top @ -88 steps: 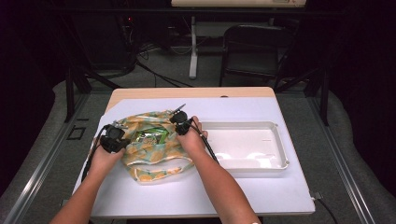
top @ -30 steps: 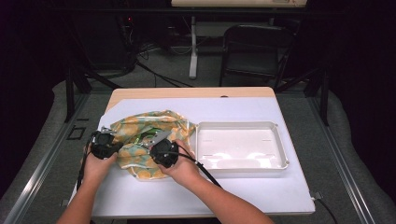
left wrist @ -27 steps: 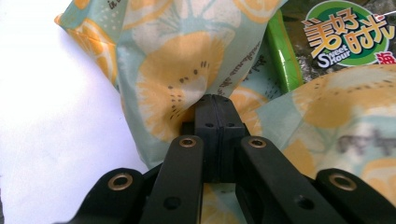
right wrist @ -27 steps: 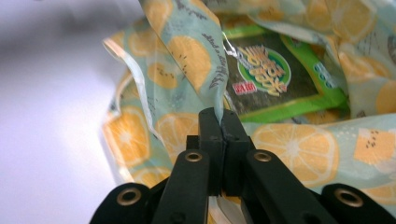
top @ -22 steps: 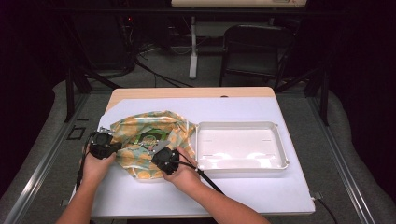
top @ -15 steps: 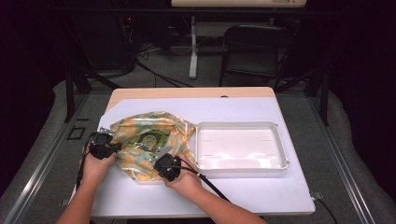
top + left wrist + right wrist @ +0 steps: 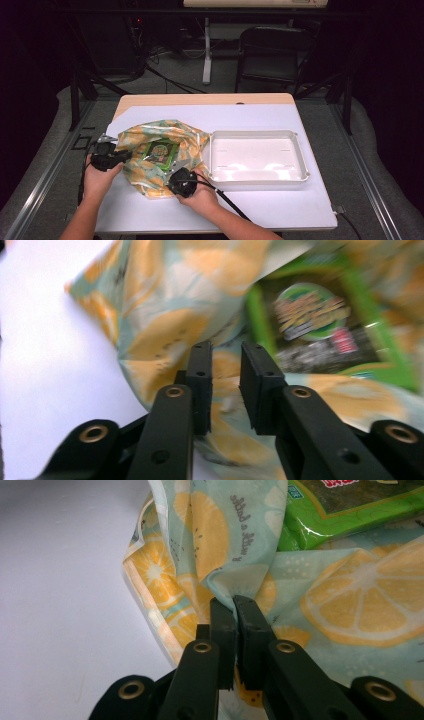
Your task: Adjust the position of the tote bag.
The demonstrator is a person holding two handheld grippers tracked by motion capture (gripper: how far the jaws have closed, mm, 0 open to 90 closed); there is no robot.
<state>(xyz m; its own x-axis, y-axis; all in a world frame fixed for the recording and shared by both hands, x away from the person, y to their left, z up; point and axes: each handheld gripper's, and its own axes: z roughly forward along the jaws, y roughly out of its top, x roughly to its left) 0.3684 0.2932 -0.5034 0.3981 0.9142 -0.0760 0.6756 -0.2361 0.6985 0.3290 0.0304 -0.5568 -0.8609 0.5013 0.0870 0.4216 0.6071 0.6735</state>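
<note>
A dim room with a chair and cables lies behind a table (image 7: 310,210) covered in smooth white sheeting. At its near left, the right gripper (image 7: 235,605) has its fingers nearly together, pinching a gathered fold of the cloth bag (image 7: 150,175) at the bag's near edge; in the high view that gripper (image 7: 181,182) sits just at the bag's near rim. The left gripper (image 7: 226,352) has just been opening: its fingers stand a narrow gap apart with the cloth lying under and between them, not visibly pressed, at the bag's left edge (image 7: 111,157). The bag is thin, limp fabric printed with orange lemon slices on pale blue, rumpled and spread open, and a glossy green snack packet (image 7: 159,151) lies flat in its middle. Just right of the bag stands a shallow, rigid white plastic tray (image 7: 300,150), towards the table's right edge. To do this well, I judge the right gripper should keep its pinch firm and low while the left takes a fresh bite of cloth, since such slack fabric slips and sags easily.
</note>
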